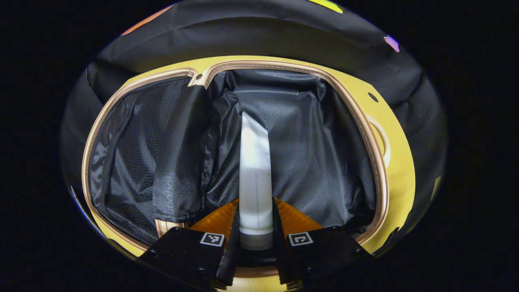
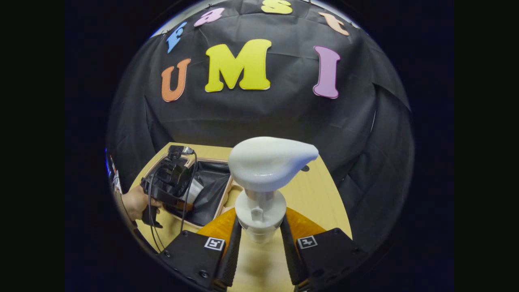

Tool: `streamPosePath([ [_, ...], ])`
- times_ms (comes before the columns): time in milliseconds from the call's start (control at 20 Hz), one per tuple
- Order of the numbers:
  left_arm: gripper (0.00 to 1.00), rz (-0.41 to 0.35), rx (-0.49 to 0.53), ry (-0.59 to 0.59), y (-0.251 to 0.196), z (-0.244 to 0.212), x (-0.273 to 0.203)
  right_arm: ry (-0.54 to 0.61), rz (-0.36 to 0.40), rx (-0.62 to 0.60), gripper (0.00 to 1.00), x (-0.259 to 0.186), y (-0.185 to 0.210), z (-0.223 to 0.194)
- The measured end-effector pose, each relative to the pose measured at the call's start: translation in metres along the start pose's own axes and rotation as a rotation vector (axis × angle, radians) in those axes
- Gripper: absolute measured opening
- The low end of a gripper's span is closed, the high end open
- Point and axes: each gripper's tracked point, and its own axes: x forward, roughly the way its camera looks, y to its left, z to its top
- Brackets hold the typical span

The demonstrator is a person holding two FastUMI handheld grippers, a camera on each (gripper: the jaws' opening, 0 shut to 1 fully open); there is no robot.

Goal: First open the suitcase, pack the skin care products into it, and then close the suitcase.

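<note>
The suitcase (image 1: 367, 134) lies open below me, its tan rim framing two halves lined in black. My left gripper (image 1: 255, 211) is shut on a white tube (image 1: 254, 162), which points into the half on the right of the left gripper view. In the right gripper view, my right gripper (image 2: 260, 223) is shut on the neck of a white pump bottle (image 2: 269, 162), held upright above the table. Further left in that view, the left gripper (image 2: 170, 178) hangs over the open suitcase (image 2: 211, 182), held by a hand (image 2: 136, 202).
A mesh-covered divider (image 1: 134, 154) covers the suitcase's other half. The suitcase rests on a yellow table top (image 2: 320, 198) with a small dark hole (image 2: 305, 168). Black cloth walls close in behind and at both sides.
</note>
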Motion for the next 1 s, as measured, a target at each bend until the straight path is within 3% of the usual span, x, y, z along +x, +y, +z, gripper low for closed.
streamPosePath([
  [50,0.42,-0.005,-0.001,-0.017,0.001,0.001,0.0,-0.001,0.008,-0.01,0.48,0.001,0.005,0.003],
  [250,0.44,-0.026,-0.031,-0.037,-0.002,0.0,0.0,0.008,0.049,-0.017,0.48,0.016,0.033,0.015],
  [300,0.37,-0.045,-0.036,-0.056,-0.006,0.002,-0.005,0.014,0.061,-0.011,0.48,0.023,0.042,0.017],
  [350,0.49,-0.068,-0.047,-0.087,-0.011,0.008,-0.01,0.021,0.072,-0.007,0.48,0.03,0.05,0.02],
  [400,0.4,-0.084,-0.054,-0.123,-0.014,0.01,-0.015,0.029,0.082,-0.006,0.48,0.037,0.058,0.021],
  [450,0.72,-0.097,-0.062,-0.141,-0.017,0.011,-0.026,0.034,0.091,-0.005,0.48,0.042,0.066,0.023],
  [550,0.94,-0.075,-0.07,-0.183,-0.012,0.01,-0.044,0.038,0.108,-0.012,0.48,0.053,0.082,0.027],
  [750,0.95,-0.014,-0.039,-0.362,0.013,0.017,-0.097,0.067,0.162,-0.027,0.48,0.073,0.12,0.019],
  [1000,0.96,0.062,0.014,-0.603,0.039,0.032,-0.179,0.182,0.197,-0.044,0.48,0.107,0.158,-0.02],
])
